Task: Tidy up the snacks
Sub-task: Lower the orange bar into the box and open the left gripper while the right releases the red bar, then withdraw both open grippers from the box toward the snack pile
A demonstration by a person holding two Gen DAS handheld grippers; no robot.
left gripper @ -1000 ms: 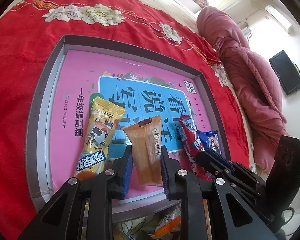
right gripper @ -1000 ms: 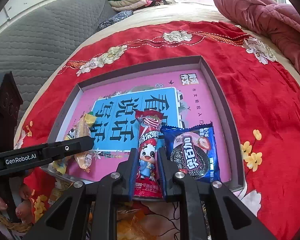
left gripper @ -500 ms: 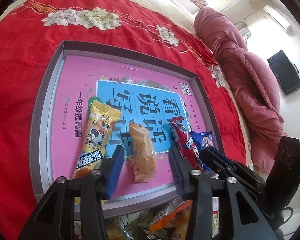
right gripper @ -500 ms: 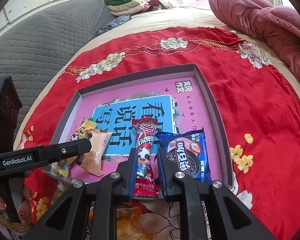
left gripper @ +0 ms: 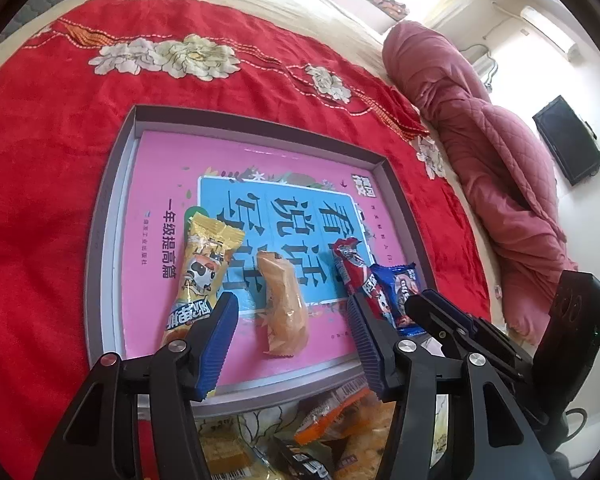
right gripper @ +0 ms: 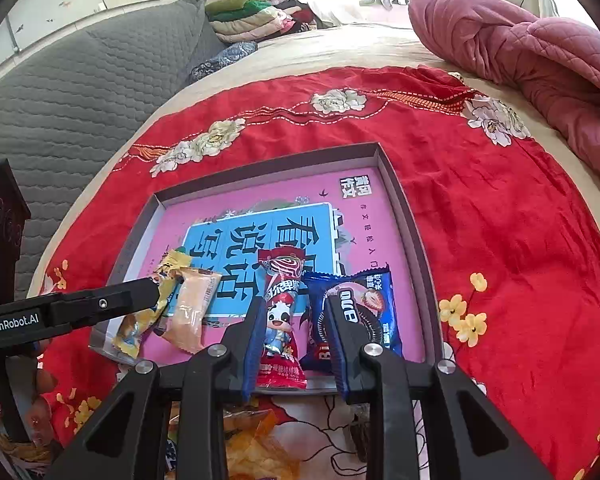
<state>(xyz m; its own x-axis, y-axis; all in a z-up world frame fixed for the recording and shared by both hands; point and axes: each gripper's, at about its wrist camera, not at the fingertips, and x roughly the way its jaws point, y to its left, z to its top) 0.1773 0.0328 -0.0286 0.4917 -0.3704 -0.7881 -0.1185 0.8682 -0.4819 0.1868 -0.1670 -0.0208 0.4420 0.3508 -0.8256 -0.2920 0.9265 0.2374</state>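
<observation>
Left wrist view: the left hand-held gripper [left gripper: 290,344] hangs spread wide over the near edge of the shallow tray [left gripper: 112,216], which sits on the bed's red floral blanket [left gripper: 40,160]. The orange snack pack [left gripper: 284,308] lies loose on the pink tray floor between the blue pads, touching neither. Just to its left lies the yellow cow-print wafer [left gripper: 202,276]; to its right, the red lollipop pack [left gripper: 358,276] and the blue cookie pack [left gripper: 402,294]. By my reading, this is the release step of laying snacks in a row.

Right wrist view: the right hand-held gripper [right gripper: 294,344] is parted, its pads flanking the red lollipop pack [right gripper: 282,320] without pinching it, though contact on the left pad is hard to rule out. More unsorted snacks [right gripper: 252,448] lie below the tray's near rim. The next move likely calls for pulling both grippers back clear of the row, then reaching down for another pack.
</observation>
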